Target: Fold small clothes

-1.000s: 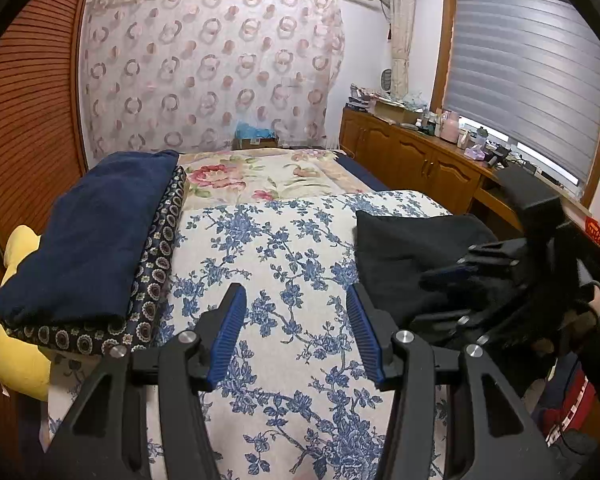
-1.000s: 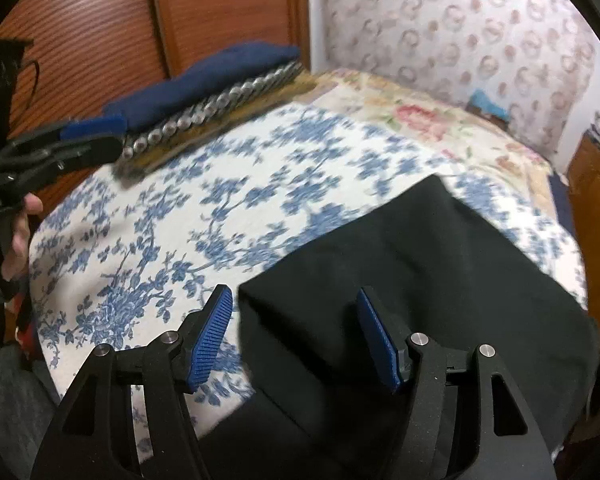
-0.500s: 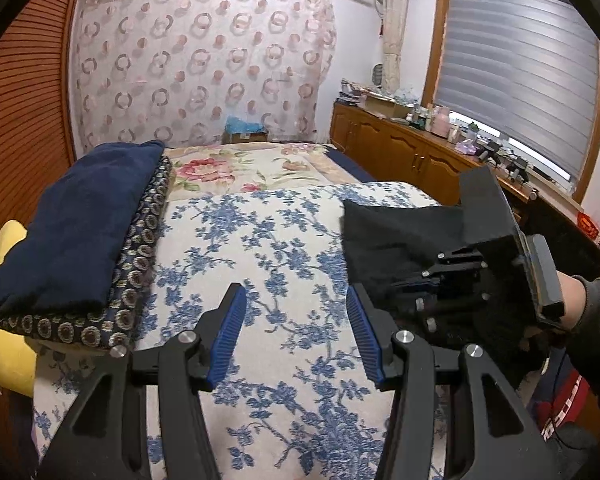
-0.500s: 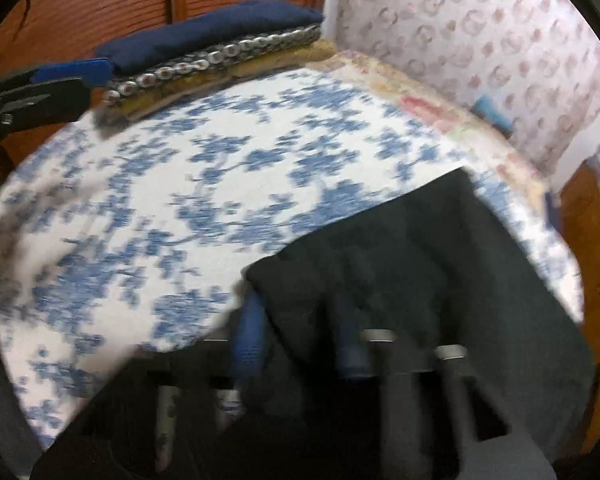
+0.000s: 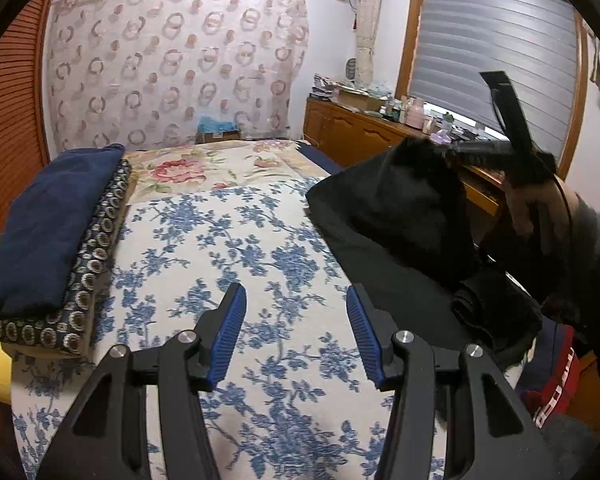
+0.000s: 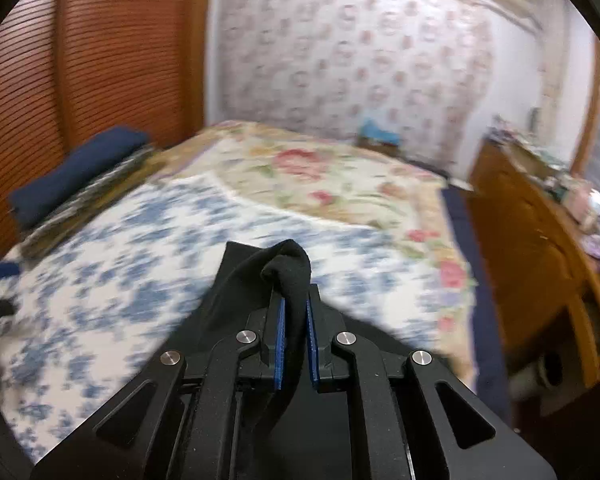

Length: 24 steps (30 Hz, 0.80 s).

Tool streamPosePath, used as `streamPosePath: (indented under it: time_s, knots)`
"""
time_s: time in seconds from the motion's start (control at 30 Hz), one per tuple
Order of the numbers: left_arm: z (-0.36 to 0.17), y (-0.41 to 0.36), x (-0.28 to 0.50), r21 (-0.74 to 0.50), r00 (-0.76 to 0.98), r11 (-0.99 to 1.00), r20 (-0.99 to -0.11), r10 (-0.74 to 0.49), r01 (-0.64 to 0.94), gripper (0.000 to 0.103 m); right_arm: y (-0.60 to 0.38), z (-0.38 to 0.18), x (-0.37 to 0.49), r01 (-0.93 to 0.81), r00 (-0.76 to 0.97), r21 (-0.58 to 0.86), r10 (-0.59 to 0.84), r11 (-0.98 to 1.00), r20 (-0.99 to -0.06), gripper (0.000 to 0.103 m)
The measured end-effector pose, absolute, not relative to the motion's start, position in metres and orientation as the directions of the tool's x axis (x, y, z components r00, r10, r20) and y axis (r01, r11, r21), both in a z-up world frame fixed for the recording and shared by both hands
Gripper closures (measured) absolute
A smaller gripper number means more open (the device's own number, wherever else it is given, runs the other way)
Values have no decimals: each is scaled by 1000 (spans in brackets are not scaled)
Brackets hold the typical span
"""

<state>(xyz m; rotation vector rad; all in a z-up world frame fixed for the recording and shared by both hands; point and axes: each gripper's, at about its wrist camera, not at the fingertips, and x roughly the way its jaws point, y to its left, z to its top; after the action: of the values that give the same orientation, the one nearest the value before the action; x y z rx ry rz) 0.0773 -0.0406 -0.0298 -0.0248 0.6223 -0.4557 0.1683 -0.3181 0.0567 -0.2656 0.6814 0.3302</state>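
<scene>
Left wrist: folded navy stack (image 5: 48, 216) bedside.

the black garment (image 5: 404, 216) is a dark, soft cloth on the right side of the blue-flowered bedspread (image 5: 220, 248). 1 corner of it is lifted off the bed into a peak, with the cloth draping down from there in a tent shape. the rest lies flat along the bed's right edge, and a rumpled bunch sits at the near end.

Folded blankets (image 5: 48, 220) lie on the bed's (image 5: 220, 248) left edge — garment (image 5: 400, 216) on its right.
</scene>
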Motion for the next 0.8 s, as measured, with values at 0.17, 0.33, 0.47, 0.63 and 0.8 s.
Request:
streamPosePath:
  time_s: [0.17, 0.33, 0.47, 0.63, 0.8]
  knots:
    - [-33, -56, 74, -165, 692, 883, -565, -450, 440, 52, -378, 35, 204, -208, 709, -197, 9, 958, -705, 96]
    - [-39, -74, 72, -156, 665, 867, -584, -467, 473, 52, -403, 3, 214, -87, 664, -260, -139, 962, -735, 76]
    - [-44, -83, 71, -148, 651, 864, -599, -466, 482, 52, -410, 14, 200, -91, 683, -186, -74, 978, -727, 67]
    - [-47, -92, 69, -146, 641, 859, -607, -469, 491, 52, -394, 27, 162, -181, 703, -138, 29, 974, -711, 61]
    - [-49, -100, 67, -139, 632, 854, -616, -471, 502, 52, -360, 24, 117, -302, 689, -101, 143, 948, -710, 61]
